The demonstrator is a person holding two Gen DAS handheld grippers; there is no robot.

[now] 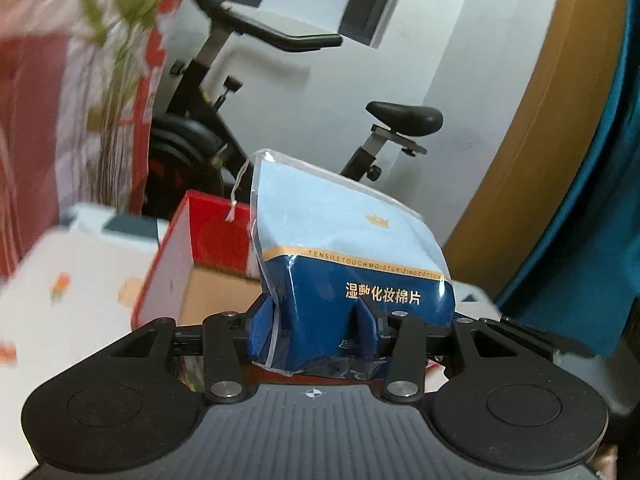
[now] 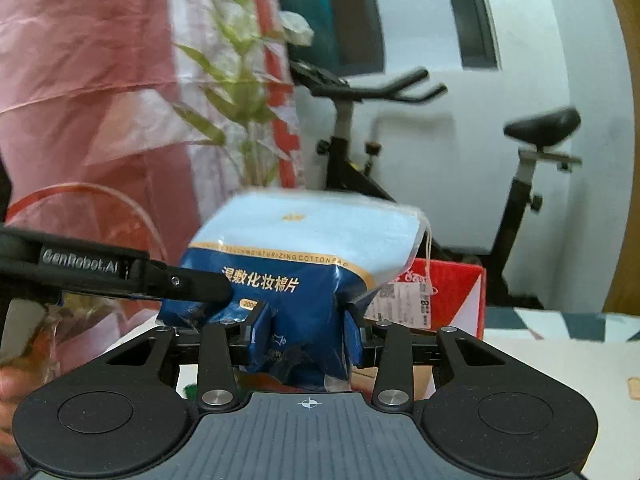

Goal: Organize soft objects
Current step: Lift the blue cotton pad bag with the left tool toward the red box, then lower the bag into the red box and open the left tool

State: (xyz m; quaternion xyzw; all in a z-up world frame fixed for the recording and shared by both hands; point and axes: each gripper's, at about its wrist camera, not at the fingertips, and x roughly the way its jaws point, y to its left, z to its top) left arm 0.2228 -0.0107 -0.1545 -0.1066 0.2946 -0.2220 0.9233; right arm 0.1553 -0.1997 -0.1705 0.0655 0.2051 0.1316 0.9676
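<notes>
Both grippers grip one cotton pad bag (image 1: 352, 256), held in the air above the red box (image 1: 208, 236) at the counter's far edge. Left gripper (image 1: 320, 328) pinches the dark-blue lower part; right gripper (image 2: 306, 332) clamps the same end, which dents between its pads. Judged light, soft, compressible; film looks slippery. Best hold: the filled lower body, not the thin sealed top or drawstring (image 1: 240, 188).

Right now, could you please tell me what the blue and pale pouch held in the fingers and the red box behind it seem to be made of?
Blue and pale cotton-pad pouch: thin glossy plastic film, probably; it shows highlights, clear sealed edges, and dents softly where the fingers pinch it.
Red box: likely printed cardboard, smooth red outside and plain brown inside, with straight stiff walls.
</notes>
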